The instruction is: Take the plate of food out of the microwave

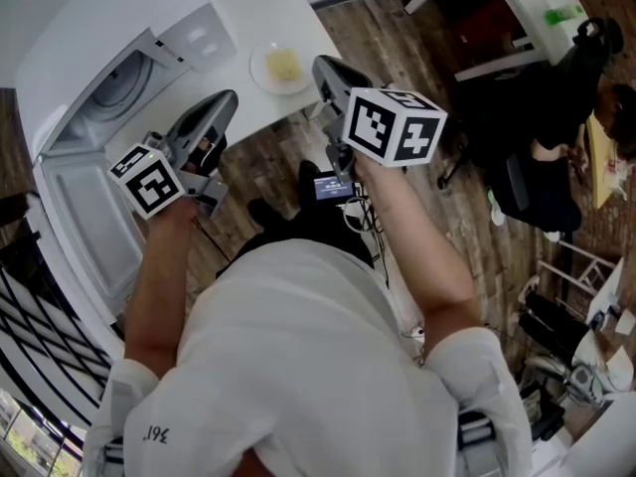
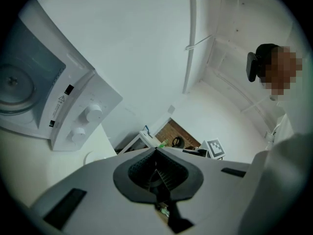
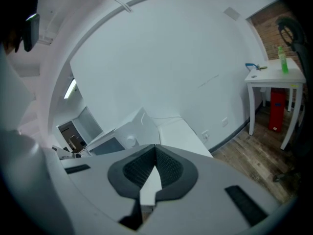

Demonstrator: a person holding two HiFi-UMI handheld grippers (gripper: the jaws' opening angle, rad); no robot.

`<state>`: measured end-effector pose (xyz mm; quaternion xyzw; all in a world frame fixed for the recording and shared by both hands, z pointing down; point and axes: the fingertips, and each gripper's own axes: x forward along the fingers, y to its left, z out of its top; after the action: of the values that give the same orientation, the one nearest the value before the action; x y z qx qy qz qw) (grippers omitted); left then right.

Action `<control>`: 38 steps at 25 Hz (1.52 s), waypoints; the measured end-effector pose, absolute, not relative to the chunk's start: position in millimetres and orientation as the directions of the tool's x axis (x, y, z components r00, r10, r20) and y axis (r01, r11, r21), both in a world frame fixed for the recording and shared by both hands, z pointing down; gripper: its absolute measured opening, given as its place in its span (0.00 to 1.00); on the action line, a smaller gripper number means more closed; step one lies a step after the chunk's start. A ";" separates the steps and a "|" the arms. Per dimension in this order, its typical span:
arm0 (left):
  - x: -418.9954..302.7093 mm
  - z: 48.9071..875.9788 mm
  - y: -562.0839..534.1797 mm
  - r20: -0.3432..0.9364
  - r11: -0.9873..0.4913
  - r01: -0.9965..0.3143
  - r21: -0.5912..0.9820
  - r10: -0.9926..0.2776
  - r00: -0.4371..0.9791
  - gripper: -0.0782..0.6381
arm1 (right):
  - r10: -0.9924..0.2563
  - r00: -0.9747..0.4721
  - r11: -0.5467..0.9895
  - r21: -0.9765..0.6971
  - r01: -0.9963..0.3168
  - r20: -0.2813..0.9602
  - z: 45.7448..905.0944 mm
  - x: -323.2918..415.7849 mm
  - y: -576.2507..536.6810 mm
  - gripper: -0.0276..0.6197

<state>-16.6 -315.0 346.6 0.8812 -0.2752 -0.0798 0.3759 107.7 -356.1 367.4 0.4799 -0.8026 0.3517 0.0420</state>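
Observation:
A white plate (image 1: 282, 68) with yellow food sits on the white table (image 1: 248, 8), just right of the white microwave (image 1: 99, 38). The microwave's door (image 1: 79, 227) hangs open toward me, and the round turntable (image 1: 124, 87) shows inside. My left gripper (image 1: 224, 102) hovers in front of the open cavity, its jaws shut with nothing between them (image 2: 156, 151). My right gripper (image 1: 323, 68) is beside the plate's right edge, also shut and empty (image 3: 155, 148). The left gripper view shows the microwave's two knobs (image 2: 85, 124).
A person in black (image 1: 556, 157) sits at the right on the wooden floor (image 1: 427, 28). A white side table (image 3: 274, 82) with a green bottle (image 3: 281, 58) stands by the wall. A small lit device (image 1: 333, 187) hangs below my right gripper.

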 end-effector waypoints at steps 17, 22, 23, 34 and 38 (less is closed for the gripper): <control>-38.8 318.6 -253.7 0.027 -0.614 -0.397 0.682 -0.522 0.853 0.12 | -0.727 -0.583 0.410 -0.451 -0.793 0.363 336.4 84.8 -294.0 0.05; -40.2 311.1 -234.4 0.020 -0.616 -0.387 0.686 -0.516 0.856 0.12 | -0.722 -0.589 0.428 -0.434 -0.792 0.363 331.5 79.7 -276.8 0.05; -40.1 312.0 -234.7 0.022 -0.615 -0.387 0.686 -0.515 0.857 0.12 | -0.722 -0.587 0.428 -0.432 -0.794 0.365 333.1 80.4 -277.6 0.05; -46.0 319.0 -225.9 0.057 -0.593 -0.406 0.695 -0.518 0.854 0.12 | -0.735 -0.570 0.433 -0.394 -0.811 0.367 331.0 81.8 -269.4 0.05; -46.9 318.7 -221.8 0.059 -0.592 -0.408 0.695 -0.519 0.853 0.12 | -0.733 -0.574 0.442 -0.385 -0.810 0.365 329.0 81.6 -267.2 0.05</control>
<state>-46.9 -221.8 318.7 0.8890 -0.2606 -0.0750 0.3691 81.6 -267.2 329.0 0.4560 -0.8460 0.2666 0.0723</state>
